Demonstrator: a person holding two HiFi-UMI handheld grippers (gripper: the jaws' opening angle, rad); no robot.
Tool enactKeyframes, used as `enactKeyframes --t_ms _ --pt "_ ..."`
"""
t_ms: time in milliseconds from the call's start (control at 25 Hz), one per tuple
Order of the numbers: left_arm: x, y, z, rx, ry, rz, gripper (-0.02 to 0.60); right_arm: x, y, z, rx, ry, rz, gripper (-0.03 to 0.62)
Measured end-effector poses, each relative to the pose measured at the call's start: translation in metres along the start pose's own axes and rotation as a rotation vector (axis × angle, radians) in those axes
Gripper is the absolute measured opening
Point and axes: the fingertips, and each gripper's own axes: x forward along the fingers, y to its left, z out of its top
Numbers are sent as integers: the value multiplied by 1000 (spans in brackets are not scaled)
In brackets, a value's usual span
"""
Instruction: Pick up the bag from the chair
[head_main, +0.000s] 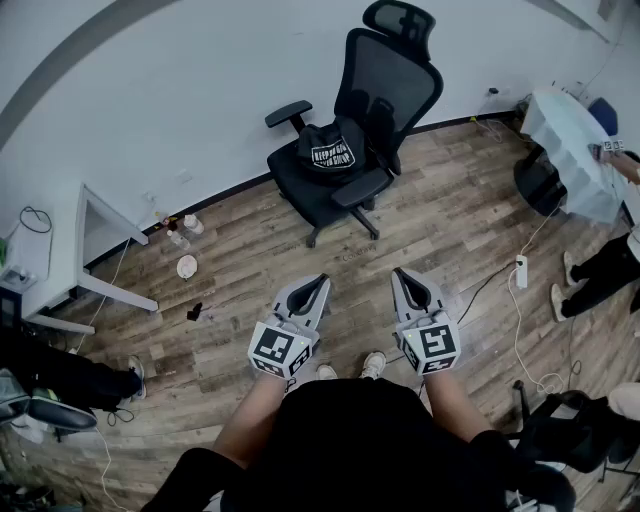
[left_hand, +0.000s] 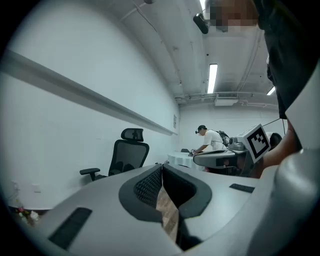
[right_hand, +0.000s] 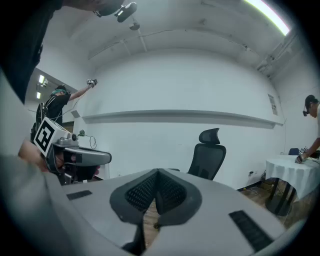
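A black bag (head_main: 331, 148) with white print lies on the seat of a black mesh office chair (head_main: 375, 95) by the white wall. Both grippers are held close to the person's body, well short of the chair. The left gripper (head_main: 318, 281) has its jaws together, tips touching, with nothing between them. The right gripper (head_main: 399, 273) is shut the same way and holds nothing. In the left gripper view the chair (left_hand: 127, 156) stands beyond the closed jaws (left_hand: 161, 167). The right gripper view shows the chair (right_hand: 208, 157) behind its closed jaws (right_hand: 156, 172); the bag is hidden in both.
A white desk (head_main: 70, 250) stands at the left, with bottles (head_main: 180, 232) on the wood floor beside it. A table with a white cloth (head_main: 572, 145) is at the right, near a power strip (head_main: 520, 270) and cables. People stand at the right edge (head_main: 605, 270).
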Motion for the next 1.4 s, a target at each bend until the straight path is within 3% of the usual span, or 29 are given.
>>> enactKeyframes --t_ms 920,1400 --pt "-24 36 -12 -55 3 9 23 24 16 -11 13 41 -26 21" --pt "-23 37 -16 -46 15 -40 23 28 17 -10 21 31 -72 21"
